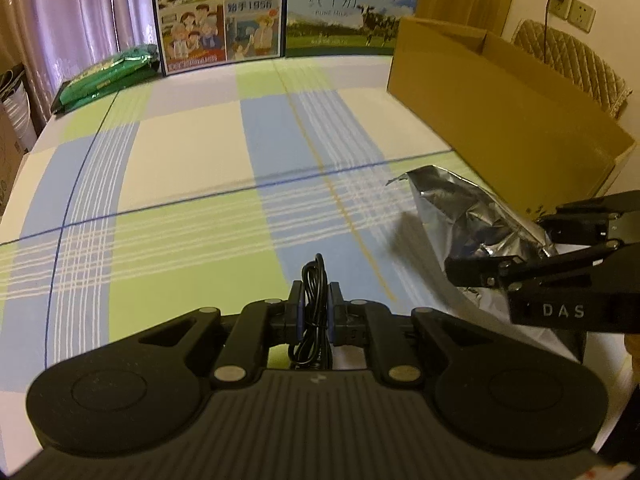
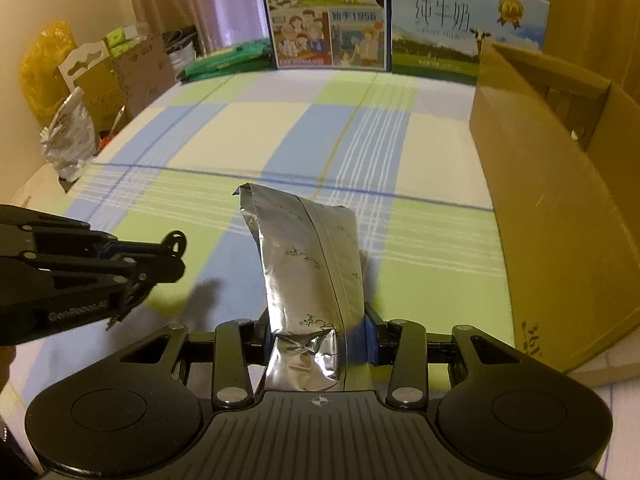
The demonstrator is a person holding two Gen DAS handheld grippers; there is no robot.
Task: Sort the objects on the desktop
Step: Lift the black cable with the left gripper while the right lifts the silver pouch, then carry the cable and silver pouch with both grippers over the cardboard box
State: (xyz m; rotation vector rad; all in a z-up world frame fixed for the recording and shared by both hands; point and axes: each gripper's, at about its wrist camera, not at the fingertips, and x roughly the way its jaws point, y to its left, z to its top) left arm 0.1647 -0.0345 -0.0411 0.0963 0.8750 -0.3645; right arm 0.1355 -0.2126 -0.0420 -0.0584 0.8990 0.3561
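Above a table covered in a checked cloth (image 1: 192, 152) of green, blue and cream, two black handheld grippers are raised side by side. Left gripper (image 1: 315, 308) has its jaws closed tight on a coiled black cable (image 1: 314, 312), whose loops stick up between the blue-padded fingers and hang down below them. Right gripper (image 2: 316, 344) is clamped on the lower end of a silver foil pouch (image 2: 308, 264); the pouch stands up and forward from the jaws, creased where it is pinched, with its torn top edge pointing away from the camera. The pouch is held clear of the cloth and casts a shadow on it.

From the left wrist camera the same pouch (image 1: 468, 216) shows crumpled at the right edge of the table, held by the right gripper (image 1: 500, 268). From the right wrist camera the left gripper (image 2: 176, 248) enters from the left, a loop of the cable showing at its tip.

Along the right edge of the table stands an open brown cardboard box (image 2: 552, 208), close beside the pouch. At the far edge two printed milk cartons (image 1: 280, 8) stand upright, and flat green packets (image 1: 108, 76) lie at the far left corner. Beyond the left edge, bags and boxes (image 2: 92, 80) are stacked off the table.
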